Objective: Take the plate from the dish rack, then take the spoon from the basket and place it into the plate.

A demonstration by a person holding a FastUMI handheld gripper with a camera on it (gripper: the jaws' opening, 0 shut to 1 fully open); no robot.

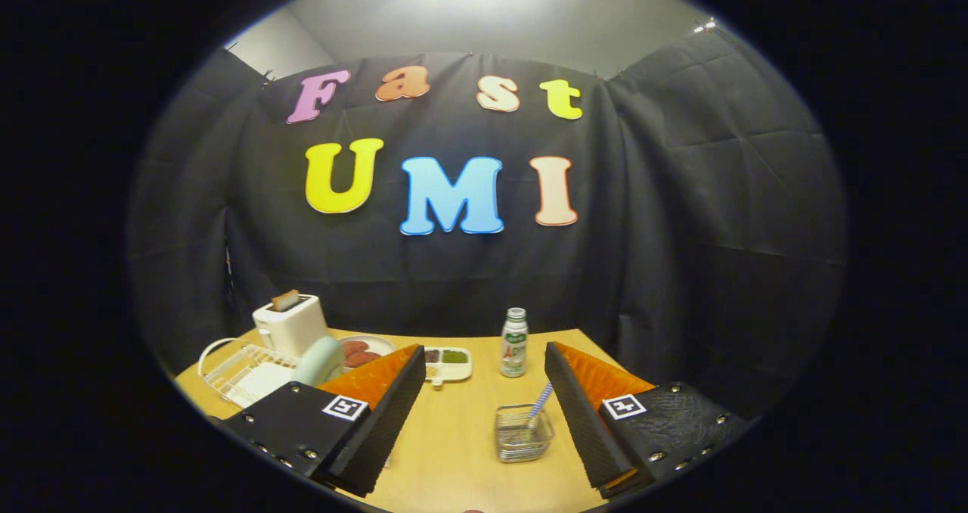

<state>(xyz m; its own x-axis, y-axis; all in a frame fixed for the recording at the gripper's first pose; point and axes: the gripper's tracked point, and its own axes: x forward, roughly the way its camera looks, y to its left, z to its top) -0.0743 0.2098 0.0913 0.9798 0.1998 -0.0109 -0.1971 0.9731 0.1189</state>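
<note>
Gripper (484, 422) fingers are standing wide apart, holding nothing, above the table (454, 437). Off beyond the left finger, the plate (321, 362) is standing upright in the dish rack (242, 373); it is probably rigid, smooth and breakable, best pinched at its upper rim. Near the right finger, the spoon (540, 403) is leaning in the basket (522, 433).

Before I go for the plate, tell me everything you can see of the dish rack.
The dish rack is a white wire frame with a looped handle at its outer end, sitting on the wooden table in front of the toaster. A pale green plate stands on edge in it, partly hidden by one finger. The gripper is open, and nothing is between its fingers.
</note>
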